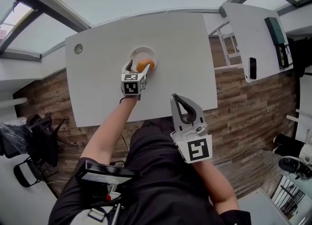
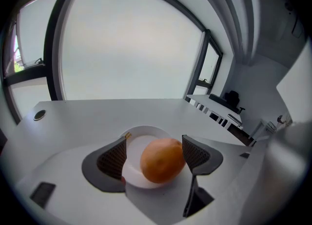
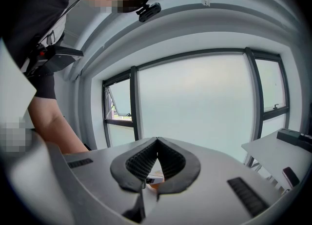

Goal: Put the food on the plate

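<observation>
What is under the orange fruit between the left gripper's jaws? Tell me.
A white plate on the table lies under the orange; its rim shows behind and left of it. The spot beneath the fruit is covered by the fruit itself.

Flat, bright daylight comes through the windows (image 2: 126, 48) beyond my white table (image 1: 170, 63), blowing their glass out to blank white and leaving the tabletop almost shadowless, with only a soft shade under the orange (image 2: 163, 160) on it. Both gripper views bend hard: window frames above the table bow into arcs, and the corners fall to black. The head view is sharp at the table and stretched farther out.
</observation>
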The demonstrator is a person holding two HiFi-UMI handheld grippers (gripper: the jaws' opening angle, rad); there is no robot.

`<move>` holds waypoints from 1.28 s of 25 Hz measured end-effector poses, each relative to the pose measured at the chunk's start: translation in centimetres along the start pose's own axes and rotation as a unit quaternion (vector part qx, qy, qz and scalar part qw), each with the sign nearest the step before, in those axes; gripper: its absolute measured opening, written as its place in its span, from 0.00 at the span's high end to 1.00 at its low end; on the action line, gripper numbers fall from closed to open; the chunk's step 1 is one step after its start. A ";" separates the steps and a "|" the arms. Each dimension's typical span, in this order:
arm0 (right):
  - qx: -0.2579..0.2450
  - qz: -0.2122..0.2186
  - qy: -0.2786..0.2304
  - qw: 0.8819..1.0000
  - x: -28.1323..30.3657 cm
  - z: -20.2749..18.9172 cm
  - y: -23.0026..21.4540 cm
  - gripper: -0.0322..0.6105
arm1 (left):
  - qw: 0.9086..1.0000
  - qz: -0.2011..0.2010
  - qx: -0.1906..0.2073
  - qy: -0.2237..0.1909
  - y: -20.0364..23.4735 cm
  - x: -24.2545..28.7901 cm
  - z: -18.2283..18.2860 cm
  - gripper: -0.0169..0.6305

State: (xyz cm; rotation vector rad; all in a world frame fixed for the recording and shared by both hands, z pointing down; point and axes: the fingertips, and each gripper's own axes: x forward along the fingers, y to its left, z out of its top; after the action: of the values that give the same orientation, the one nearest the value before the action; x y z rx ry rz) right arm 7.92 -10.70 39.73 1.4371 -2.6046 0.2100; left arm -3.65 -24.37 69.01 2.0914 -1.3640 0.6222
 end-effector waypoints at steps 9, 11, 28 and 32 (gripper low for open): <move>0.015 -0.001 -0.015 1.000 -2.0 0.7 0.4 0.94 | 0.999 0.001 -0.005 -0.034 -1.8 -3.2 1.0 0.44; 0.016 0.006 -0.018 1.000 -2.3 0.8 0.9 0.94 | 0.999 0.002 -0.009 -0.044 -2.1 -4.2 1.0 0.44; 0.019 0.045 -0.044 0.998 -2.2 2.7 4.2 0.94 | 0.989 -0.002 -0.053 -0.135 -5.3 -13.5 4.0 0.44; 0.010 0.054 -0.046 0.997 -2.0 3.4 4.6 0.94 | 0.986 -0.004 -0.068 -0.154 -6.0 -15.7 4.7 0.44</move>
State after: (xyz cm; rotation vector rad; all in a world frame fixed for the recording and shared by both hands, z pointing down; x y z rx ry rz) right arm 4.85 -7.26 35.75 1.3456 -2.7656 0.1882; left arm -3.65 -15.13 54.20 2.1425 -1.5155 0.1974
